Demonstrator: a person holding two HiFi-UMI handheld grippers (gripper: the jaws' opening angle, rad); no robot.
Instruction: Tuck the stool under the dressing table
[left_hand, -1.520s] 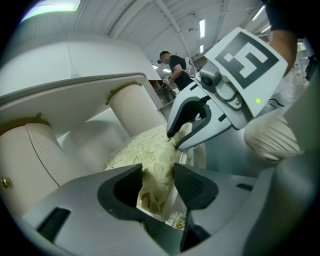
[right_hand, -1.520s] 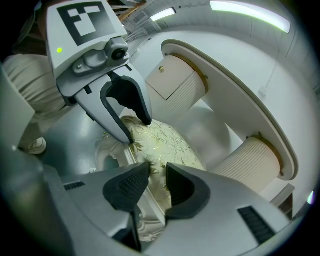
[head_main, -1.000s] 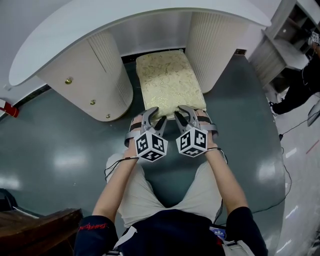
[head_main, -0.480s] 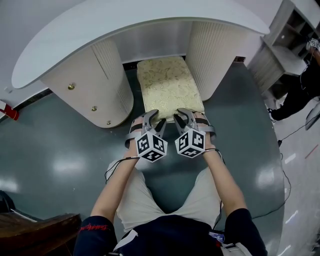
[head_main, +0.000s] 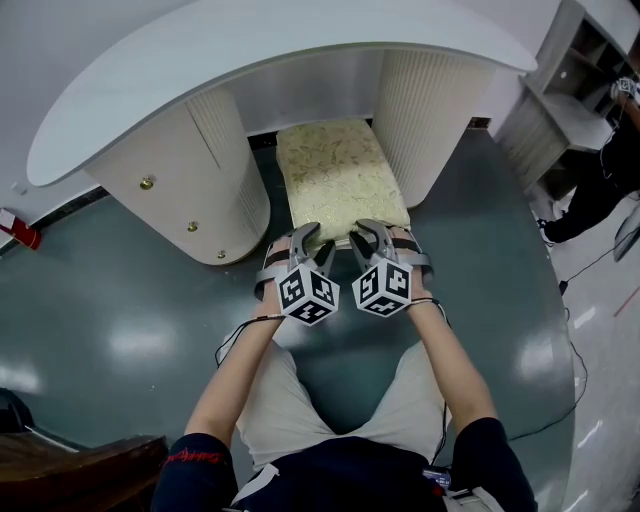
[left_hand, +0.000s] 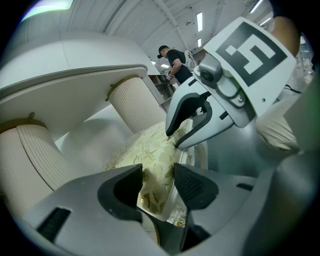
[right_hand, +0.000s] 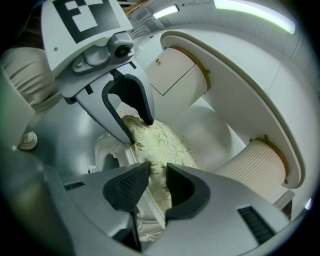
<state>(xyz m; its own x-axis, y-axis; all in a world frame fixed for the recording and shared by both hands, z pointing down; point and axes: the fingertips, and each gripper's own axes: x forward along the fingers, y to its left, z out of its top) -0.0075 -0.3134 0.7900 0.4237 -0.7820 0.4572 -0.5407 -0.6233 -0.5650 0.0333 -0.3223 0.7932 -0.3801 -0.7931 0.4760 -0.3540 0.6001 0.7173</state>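
At the left half of the stool's (head_main: 340, 178) near edge I hold my left gripper (head_main: 314, 240). Its jaws are a little apart, and the cushion's rim and white frame show in the gap. My right gripper (head_main: 364, 234) is just beside it at the right half of that edge, jaws likewise narrowly parted over the frame. The stool stands in the gap of the dressing table (head_main: 250, 50), between the left pedestal (head_main: 180, 190) and right pedestal (head_main: 425, 110). Its far end is near the back panel.
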